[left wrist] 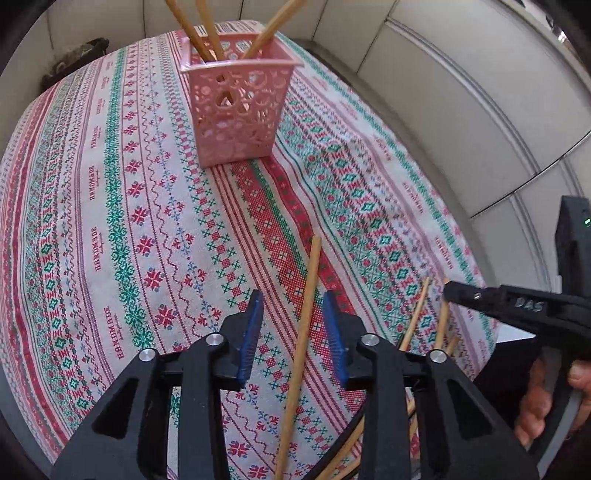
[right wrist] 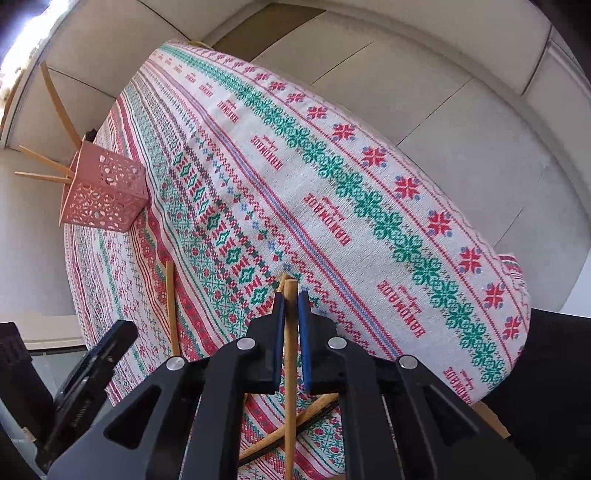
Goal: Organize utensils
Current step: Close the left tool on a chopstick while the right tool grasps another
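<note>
**A:** What is shown on the patterned red, green and white cloth covering the tabletop [left wrist: 110, 206]?

**B:** A pink perforated plastic basket [left wrist: 240, 107] is seen standing upright toward the far end, with several wooden chopsticks [left wrist: 207, 33] already leaning out of it. The remaining loose sticks [left wrist: 439, 325] are left in a crossed pile at the near edge, well apart from the basket.

**A:** How are the fingers set?

**B:** The right gripper [right wrist: 291, 317] is closed narrowly on one light wooden chopstick [right wrist: 290, 369], pinched between its blue pads, presumably so it can be carried to the basket. The left gripper [left wrist: 295, 325] is held partly open; another wooden chopstick [left wrist: 303, 332] lies between its fingers, but a gap is visible on both sides, so no grip is judged there.

**A:** Why is it grasped near the end?

**B:** It is probably meant to let the stick be dropped in upright.
</note>
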A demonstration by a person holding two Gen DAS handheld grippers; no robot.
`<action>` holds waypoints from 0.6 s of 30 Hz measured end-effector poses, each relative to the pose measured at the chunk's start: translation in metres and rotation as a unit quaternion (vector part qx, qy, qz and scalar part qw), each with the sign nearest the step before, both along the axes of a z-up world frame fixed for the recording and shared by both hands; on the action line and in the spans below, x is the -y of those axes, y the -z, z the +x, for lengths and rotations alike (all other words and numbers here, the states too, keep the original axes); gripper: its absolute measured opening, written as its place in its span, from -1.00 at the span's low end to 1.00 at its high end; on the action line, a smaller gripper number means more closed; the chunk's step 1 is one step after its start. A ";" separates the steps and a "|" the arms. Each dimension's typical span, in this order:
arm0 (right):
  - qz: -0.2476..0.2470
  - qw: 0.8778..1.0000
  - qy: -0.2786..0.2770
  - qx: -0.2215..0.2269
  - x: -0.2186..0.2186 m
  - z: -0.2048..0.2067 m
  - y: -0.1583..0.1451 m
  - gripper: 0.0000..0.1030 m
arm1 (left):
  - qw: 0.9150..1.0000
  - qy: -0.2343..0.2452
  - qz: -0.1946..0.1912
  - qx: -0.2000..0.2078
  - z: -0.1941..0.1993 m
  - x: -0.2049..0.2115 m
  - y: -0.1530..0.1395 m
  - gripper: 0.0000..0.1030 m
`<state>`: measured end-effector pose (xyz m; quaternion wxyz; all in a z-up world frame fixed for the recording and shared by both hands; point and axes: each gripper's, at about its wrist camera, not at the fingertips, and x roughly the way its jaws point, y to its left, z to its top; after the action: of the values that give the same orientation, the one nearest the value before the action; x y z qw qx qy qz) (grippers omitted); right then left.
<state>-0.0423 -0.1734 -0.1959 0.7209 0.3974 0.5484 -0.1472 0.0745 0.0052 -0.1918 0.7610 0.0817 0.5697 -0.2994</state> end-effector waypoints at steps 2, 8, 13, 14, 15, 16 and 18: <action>-0.006 1.000 0.001 -0.009 0.007 0.002 0.000 -0.85 | 1.000 0.012 0.018 -0.007 0.004 0.013 0.008 -0.24; -0.002 0.999 -0.008 -0.039 0.021 0.003 0.011 -0.84 | 0.996 0.032 0.084 -0.010 0.018 0.050 0.024 0.00; -0.007 0.998 -0.034 -0.049 0.017 0.009 0.010 -0.63 | 0.982 0.074 0.172 0.001 0.020 0.074 0.031 0.34; -0.017 0.998 -0.039 -0.051 0.014 0.010 0.009 -0.61 | 0.982 0.081 0.172 0.002 0.020 0.076 0.030 0.30; -0.032 0.997 -0.042 -0.052 0.010 0.011 0.008 -0.61 | 0.983 0.086 0.160 -0.002 0.020 0.075 0.028 0.14; -0.045 0.997 -0.043 -0.051 0.006 0.011 0.008 -0.62 | 0.986 0.089 0.138 -0.009 0.021 0.075 0.027 -0.05; -0.063 0.996 -0.044 -0.040 -0.002 0.014 0.009 -0.85 | 0.989 0.085 0.118 0.007 0.018 0.072 0.026 -0.10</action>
<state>-0.0288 -0.1711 -0.2051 0.7276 0.3206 0.5834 -0.1654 0.0923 -0.0667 -0.2176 0.7216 0.2209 0.5867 -0.2936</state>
